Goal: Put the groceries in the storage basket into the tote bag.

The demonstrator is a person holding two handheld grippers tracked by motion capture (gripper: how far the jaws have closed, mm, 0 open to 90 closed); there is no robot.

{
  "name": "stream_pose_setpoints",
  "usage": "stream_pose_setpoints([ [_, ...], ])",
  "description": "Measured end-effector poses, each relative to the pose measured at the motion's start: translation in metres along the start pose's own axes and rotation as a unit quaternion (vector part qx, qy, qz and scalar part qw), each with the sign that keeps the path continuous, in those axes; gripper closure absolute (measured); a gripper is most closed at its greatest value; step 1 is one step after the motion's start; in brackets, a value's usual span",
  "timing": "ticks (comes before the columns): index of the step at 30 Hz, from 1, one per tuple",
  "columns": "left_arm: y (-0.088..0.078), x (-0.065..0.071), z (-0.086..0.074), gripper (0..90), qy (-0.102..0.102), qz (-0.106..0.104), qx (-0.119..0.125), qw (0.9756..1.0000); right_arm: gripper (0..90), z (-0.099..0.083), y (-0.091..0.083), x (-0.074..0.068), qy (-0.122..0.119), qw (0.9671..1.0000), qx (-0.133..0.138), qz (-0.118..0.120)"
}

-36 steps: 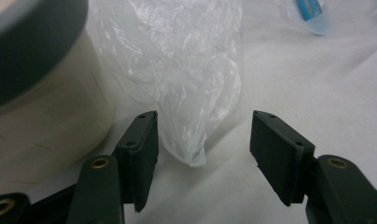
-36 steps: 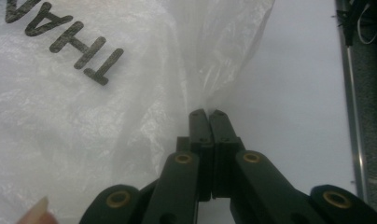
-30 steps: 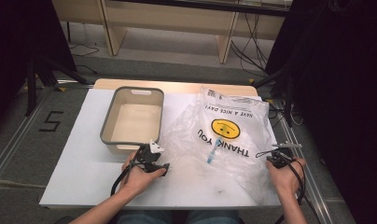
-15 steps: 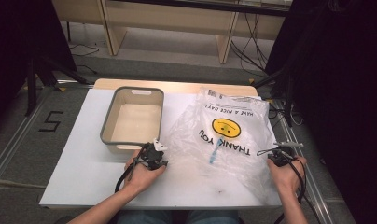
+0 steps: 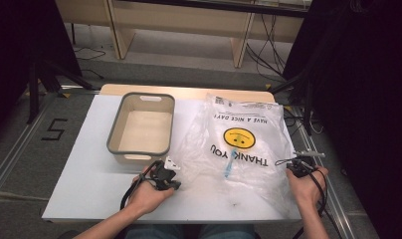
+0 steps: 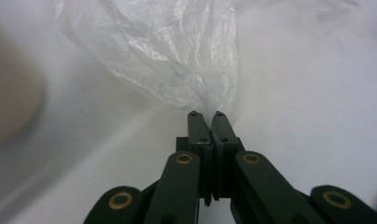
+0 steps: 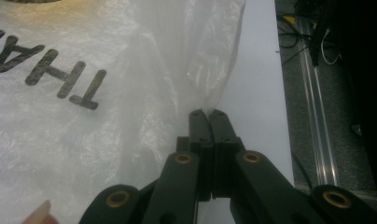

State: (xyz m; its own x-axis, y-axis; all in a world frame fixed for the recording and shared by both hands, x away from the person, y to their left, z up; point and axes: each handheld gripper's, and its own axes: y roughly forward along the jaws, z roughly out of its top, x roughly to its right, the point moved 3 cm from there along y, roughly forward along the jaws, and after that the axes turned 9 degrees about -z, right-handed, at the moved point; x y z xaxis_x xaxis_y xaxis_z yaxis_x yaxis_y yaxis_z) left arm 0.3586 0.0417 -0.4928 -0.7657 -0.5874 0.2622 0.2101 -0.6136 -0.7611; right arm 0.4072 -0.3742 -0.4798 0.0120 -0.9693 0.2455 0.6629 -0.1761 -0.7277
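Clear plastic bag [image 5: 239, 144], printed with a yellow smiley and "THANK YOU / HAVE A NICE DAY", lies flat over the right half of the white table [image 5: 84, 174], reaching from the far edge almost to the near edge, with a small blue item [image 5: 229, 164] inside it near its middle. Left gripper [image 6: 206, 113], near the front edge just beside the grey-rimmed beige bin [image 5: 142, 127], has just been closing and now pinches the bag's left near corner between its jaws. Right gripper [image 7: 207, 112], at the table's right edge near the front corner, is clamped on the bag's right near corner.
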Motion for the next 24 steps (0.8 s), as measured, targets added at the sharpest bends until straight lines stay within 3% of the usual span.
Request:
stream_pose_setpoints([
  [6,-0.005,0.016,-0.009,89.2,0.016,-0.026,-0.009,0.9995,89.9,0.004,0.000,-0.003,-0.005,1.0000,0.008,0.002],
  [10,-0.011,0.013,-0.011,86.8,0.012,-0.016,0.015,0.9997,87.9,0.004,0.002,-0.005,-0.005,0.9999,0.006,0.009],
  [12,-0.015,0.012,-0.010,76.1,0.010,-0.003,0.032,0.9994,82.1,0.004,0.001,-0.005,-0.002,0.9999,0.006,0.010],
  [15,-0.022,0.010,-0.006,53.1,0.004,0.011,0.050,0.9987,72.9,0.006,-0.008,-0.003,-0.004,0.9996,0.026,0.013],
  [18,-0.028,0.008,-0.005,38.1,0.020,0.035,0.066,0.9970,62.3,0.010,-0.020,-0.001,-0.003,0.9982,0.057,0.018],
  [20,-0.031,0.008,-0.006,31.2,0.010,0.045,0.069,0.9966,56.1,0.013,-0.029,-0.001,-0.003,0.9968,0.078,0.021],
  [24,-0.035,0.005,-0.009,21.5,-0.002,0.036,0.074,0.9966,47.8,0.017,-0.043,-0.004,-0.015,0.9927,0.112,0.044],
])
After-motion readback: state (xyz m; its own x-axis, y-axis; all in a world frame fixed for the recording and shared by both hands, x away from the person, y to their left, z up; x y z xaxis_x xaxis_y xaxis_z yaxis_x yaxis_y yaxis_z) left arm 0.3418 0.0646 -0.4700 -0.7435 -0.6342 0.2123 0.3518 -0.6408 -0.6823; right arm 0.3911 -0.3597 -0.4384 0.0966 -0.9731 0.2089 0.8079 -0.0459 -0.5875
